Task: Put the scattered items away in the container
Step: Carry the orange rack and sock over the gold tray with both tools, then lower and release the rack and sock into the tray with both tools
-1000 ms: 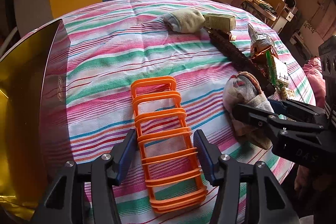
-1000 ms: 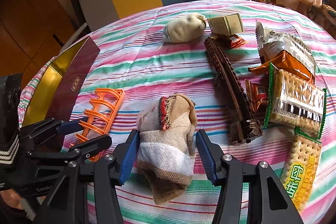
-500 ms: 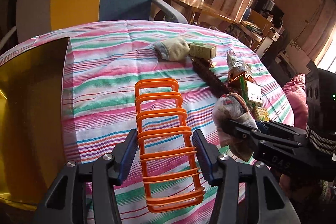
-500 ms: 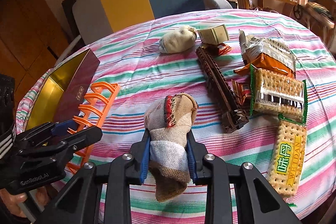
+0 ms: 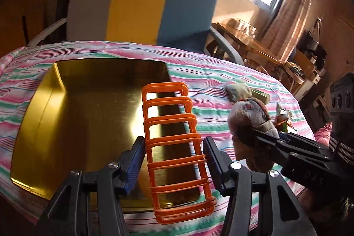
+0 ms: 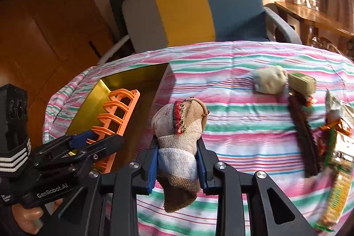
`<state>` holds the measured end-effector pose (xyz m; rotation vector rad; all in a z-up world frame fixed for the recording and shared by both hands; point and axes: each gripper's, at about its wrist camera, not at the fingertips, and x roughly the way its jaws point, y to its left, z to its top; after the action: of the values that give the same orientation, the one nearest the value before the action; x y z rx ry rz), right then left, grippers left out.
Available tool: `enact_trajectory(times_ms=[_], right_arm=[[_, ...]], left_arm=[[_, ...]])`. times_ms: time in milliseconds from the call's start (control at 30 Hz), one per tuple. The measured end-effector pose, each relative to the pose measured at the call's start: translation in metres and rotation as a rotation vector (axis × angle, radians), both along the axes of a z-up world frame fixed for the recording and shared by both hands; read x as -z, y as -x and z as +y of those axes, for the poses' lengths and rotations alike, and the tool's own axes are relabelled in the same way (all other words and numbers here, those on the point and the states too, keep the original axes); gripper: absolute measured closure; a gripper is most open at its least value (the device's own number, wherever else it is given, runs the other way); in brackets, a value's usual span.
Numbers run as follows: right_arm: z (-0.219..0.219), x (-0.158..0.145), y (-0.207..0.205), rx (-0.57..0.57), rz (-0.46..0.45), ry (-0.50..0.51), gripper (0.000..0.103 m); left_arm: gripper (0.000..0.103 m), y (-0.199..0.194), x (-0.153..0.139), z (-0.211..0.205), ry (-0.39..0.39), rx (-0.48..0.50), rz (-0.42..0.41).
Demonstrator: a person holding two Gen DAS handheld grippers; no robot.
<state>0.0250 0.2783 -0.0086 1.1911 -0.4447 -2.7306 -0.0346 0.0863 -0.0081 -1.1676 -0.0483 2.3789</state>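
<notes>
Left gripper [image 5: 173, 153] is clamping orange rack [image 5: 174, 136] between its fingers, gold tin [image 5: 73, 125] beneath; right gripper [image 6: 177, 160] is pinching sock [image 6: 179, 147].

Both wrist views look forward and down, close above the striped table [image 5: 199, 72], toward the colour-block chair [image 6: 199, 3]. Left view sits over the gold container [image 5: 66, 114]; right view looks from that container's right, sharing its near corner.
</notes>
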Motion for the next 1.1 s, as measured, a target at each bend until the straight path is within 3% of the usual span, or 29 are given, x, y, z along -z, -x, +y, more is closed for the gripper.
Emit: enact_trajectory(times_ms=[200, 533, 733, 1100], right_arm=[[-0.064, -0.005, 0.035, -0.133, 0.010, -0.021, 0.073], [-0.124, 0.024, 0.071, -0.224, -0.062, -0.080, 0.073], [-0.135, 0.045, 0.091, -0.218, -0.114, -0.110, 0.073], [-0.138, 0.063, 0.102, -0.209, -0.159, -0.112, 0.066]], left_arm=[[0.049, 0.027, 0.009, -0.054, 0.029, -0.127, -0.013], [0.048, 0.051, 0.039, -0.086, 0.102, -0.191, -0.049], [0.048, 0.060, 0.050, -0.092, 0.145, -0.205, -0.068], [0.045, 0.067, 0.066, -0.106, 0.145, -0.236, -0.128]])
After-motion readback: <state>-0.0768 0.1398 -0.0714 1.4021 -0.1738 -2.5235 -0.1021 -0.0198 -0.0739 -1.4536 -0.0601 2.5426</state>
